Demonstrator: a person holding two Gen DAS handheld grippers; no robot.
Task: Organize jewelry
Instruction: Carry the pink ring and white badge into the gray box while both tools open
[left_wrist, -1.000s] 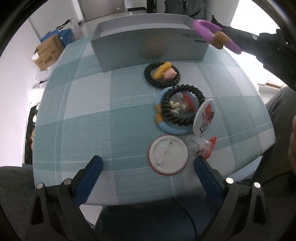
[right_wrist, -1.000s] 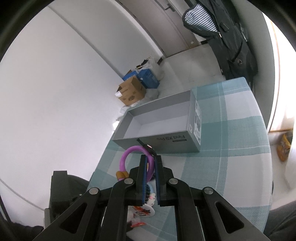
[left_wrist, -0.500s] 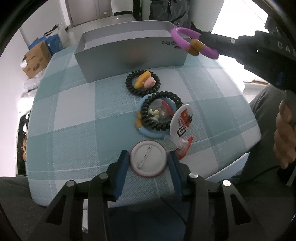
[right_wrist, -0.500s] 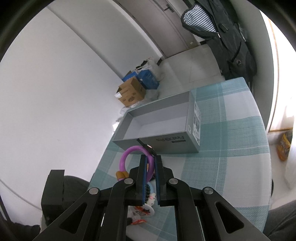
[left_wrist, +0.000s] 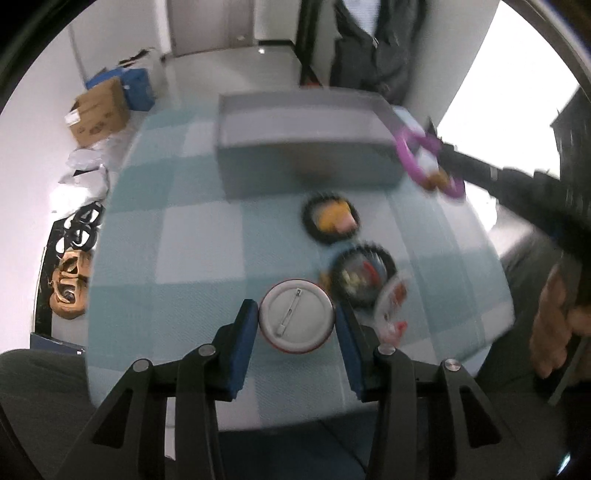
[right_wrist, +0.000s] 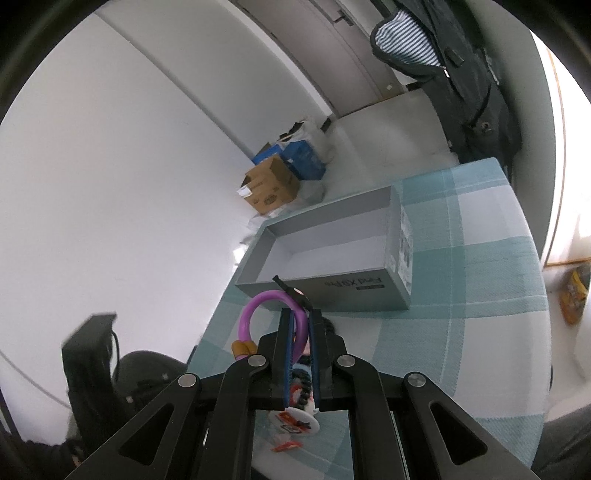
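My left gripper (left_wrist: 295, 317) is shut on a round white pin badge (left_wrist: 296, 320), back side up with its pin showing, held above the checked table. My right gripper (right_wrist: 300, 315) is shut on a purple bracelet (right_wrist: 258, 308) with an orange bead, held in the air just short of the open grey box (right_wrist: 325, 254). The bracelet (left_wrist: 424, 162) also shows in the left wrist view by the box's right corner (left_wrist: 306, 144). Two black coil hair ties (left_wrist: 330, 221) (left_wrist: 362, 277) with small items inside and a printed badge (left_wrist: 393, 295) lie on the table.
The table has a teal and white checked cloth (left_wrist: 199, 236). Cardboard and blue boxes (left_wrist: 98, 110) stand on the floor behind. Shoes (left_wrist: 70, 284) lie on the floor at the left. A dark coat (right_wrist: 461, 81) hangs beyond the table.
My left gripper closed on the white pin badge and lifted it, the view tilting up. My right gripper with the purple bracelet moved a little closer to the grey box.
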